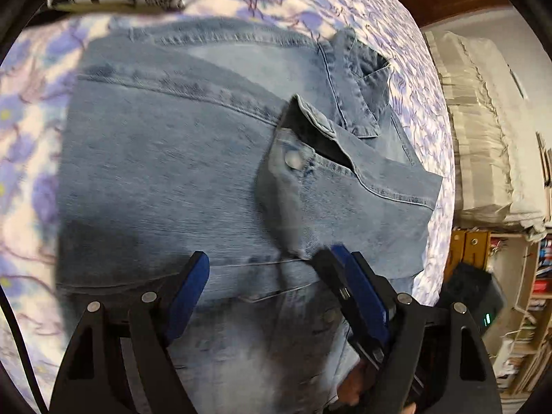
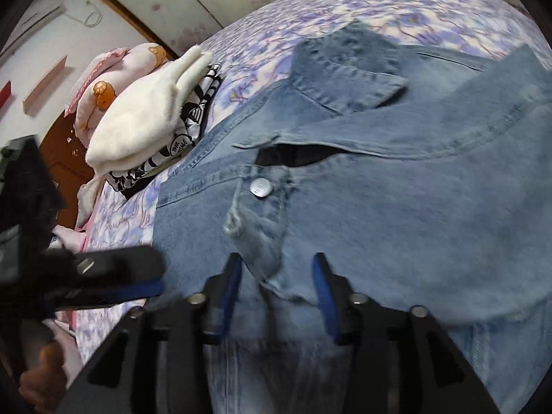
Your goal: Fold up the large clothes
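A bed under a purple-flowered sheet [image 2: 310,10] fills the room, a bookshelf [image 1: 531,296] beside it. The denim jacket [image 1: 172,172] lies spread on the sheet. Left gripper [image 1: 265,276] and right gripper [image 2: 276,289] hover over it, jaws apart, gripping nothing.

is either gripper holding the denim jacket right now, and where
Neither. The left gripper and right gripper both hover with open jaws over the jacket, its cuff just beyond them, ungripped.
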Tool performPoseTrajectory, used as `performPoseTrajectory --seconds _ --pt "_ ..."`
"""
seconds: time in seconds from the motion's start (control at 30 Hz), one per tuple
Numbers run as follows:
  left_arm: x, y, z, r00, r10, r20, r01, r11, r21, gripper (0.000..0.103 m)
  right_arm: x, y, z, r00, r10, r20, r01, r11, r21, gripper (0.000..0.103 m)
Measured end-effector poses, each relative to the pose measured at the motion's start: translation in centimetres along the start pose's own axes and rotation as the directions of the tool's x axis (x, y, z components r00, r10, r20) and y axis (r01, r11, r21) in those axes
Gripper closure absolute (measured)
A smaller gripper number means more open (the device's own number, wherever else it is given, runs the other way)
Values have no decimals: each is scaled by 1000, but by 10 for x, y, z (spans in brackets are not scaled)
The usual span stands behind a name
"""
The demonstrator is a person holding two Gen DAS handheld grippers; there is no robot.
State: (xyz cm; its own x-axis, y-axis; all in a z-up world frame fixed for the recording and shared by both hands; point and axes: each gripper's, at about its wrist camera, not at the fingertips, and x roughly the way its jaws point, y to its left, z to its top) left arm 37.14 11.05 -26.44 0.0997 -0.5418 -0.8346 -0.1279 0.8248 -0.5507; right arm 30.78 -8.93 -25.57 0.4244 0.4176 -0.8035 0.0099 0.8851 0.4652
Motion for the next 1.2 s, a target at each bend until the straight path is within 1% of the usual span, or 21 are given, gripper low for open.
performPoseTrajectory --seconds 0.1,0.17,0.23,0.27,0.3,0.37,0.4,0.47,0.53,0.6,0.67,0.7,0.77,0.8,0.9,1.0,1.03,1.07,1.1,1.13,1.2 --pt "17 -2 -2 1000 6 11 -5 999 -35 24 -25 -14 -7 1000 -22 19 22 999 29 57" --pt "27 -2 -2 999 22 23 -20 997 -70 24 -42 -30 -13 999 -46 24 44 997 62 57" --pt "35 -1 0 999 23 40 -18 994 -106 25 -60 -49 -21 996 -82 25 79 993 89 57" --pt "39 0 1 999 16 49 -10 993 -121 25 -65 -54 -24 995 -98 26 95 991 89 57" --pt "42 0 1 998 13 57 -6 991 -133 27 -74 -63 -29 990 -134 32 131 988 78 57" --pt "50 -2 3 998 -3 67 14 987 -163 34 -86 -74 -36 984 -177 36 175 983 49 57" --pt "55 -2 4 998 -14 69 27 983 -183 35 -91 -81 -40 979 -203 33 202 979 33 57" --pt "64 -8 3 997 -30 76 45 977 -210 36 -99 -94 -43 975 -220 30 219 975 36 57" --pt "68 -17 3 995 -6 100 27 976 -217 49 -106 -107 -43 978 -208 24 206 976 64 57" --pt "72 -25 2 990 49 129 -16 969 -246 77 -113 -121 -43 980 -199 18 197 976 91 57" --pt "75 -27 2 986 73 153 -25 955 -296 88 -118 -134 -39 979 -206 16 203 974 101 57" --pt "75 -30 0 982 74 174 -14 945 -327 88 -120 -139 -37 977 -215 15 212 972 99 57" --pt "65 -36 -2 972 61 226 18 942 -335 89 -126 -149 -31 971 -239 16 237 968 85 57" --pt "60 -45 -1 965 60 254 26 947 -321 89 -128 -150 -29 970 -244 22 241 967 79 57" --pt "42 -72 3 946 77 315 9 964 -265 89 -143 -163 -18 958 -274 84 270 962 49 57" --pt "24 -99 14 933 70 353 2 980 -200 89 -153 -181 -5 944 -311 110 306 950 65 57" --pt "18 -106 17 926 67 372 2 983 -184 89 -154 -186 -3 942 -318 110 311 947 74 59" --pt "11 -111 21 917 66 394 2 985 -171 89 -156 -194 2 939 -329 104 320 943 91 62" --pt "4 -114 25 909 70 411 -2 986 -164 89 -156 -202 6 937 -337 92 327 939 107 71" --pt "0 -115 28 904 74 420 -6 987 -161 89 -155 -207 8 937 -340 80 330 937 114 78" --pt "-5 -115 32 898 92 431 -19 985 -172 89 -152 -218 11 939 -340 45 332 935 128 85"
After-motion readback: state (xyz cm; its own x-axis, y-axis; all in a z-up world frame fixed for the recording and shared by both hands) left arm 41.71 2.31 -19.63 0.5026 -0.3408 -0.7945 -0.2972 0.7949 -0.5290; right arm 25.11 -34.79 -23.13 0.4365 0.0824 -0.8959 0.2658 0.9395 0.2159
